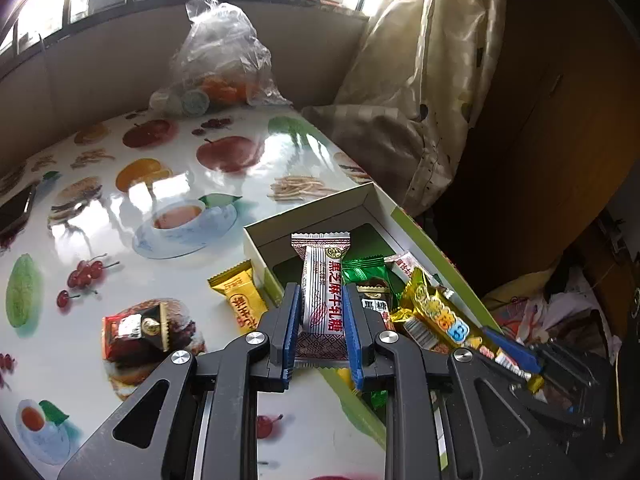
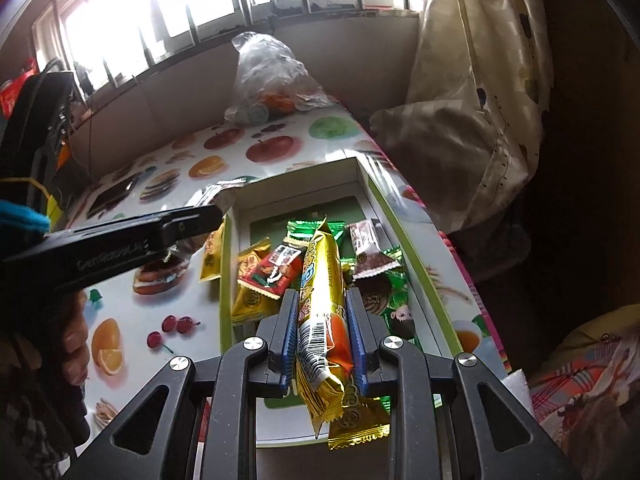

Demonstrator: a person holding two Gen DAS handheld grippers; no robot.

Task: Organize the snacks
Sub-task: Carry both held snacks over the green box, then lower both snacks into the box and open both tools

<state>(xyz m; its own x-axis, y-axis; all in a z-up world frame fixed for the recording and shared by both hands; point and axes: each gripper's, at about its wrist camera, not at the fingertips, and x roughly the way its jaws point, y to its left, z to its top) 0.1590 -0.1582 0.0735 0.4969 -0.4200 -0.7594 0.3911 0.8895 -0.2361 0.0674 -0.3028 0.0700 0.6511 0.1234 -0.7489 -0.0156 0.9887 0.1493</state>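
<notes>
A: Fruit-print tabletop (image 1: 120, 216), green-rimmed box (image 1: 316, 208) at its right edge. Status?
B: Left gripper (image 1: 320, 320) clamped on white nougat bar (image 1: 322, 292), right gripper (image 2: 322, 328) clamped on yellow snack bar (image 2: 324, 280). Both over box, pitched steeply down.
A: Advice?
B: Lower to box floor before opening. Yellow candy (image 1: 240, 300) and red candy (image 1: 136, 330) left of box remain.

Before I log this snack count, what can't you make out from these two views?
- Box floor, right wrist view: covered by piled snacks and the held gold bar.
- Plastic bag contents, left wrist view: too blurred behind the film.
- White candy lower end, left wrist view: hidden by the left tool.
- Dark object: cut by the left edge.
</notes>
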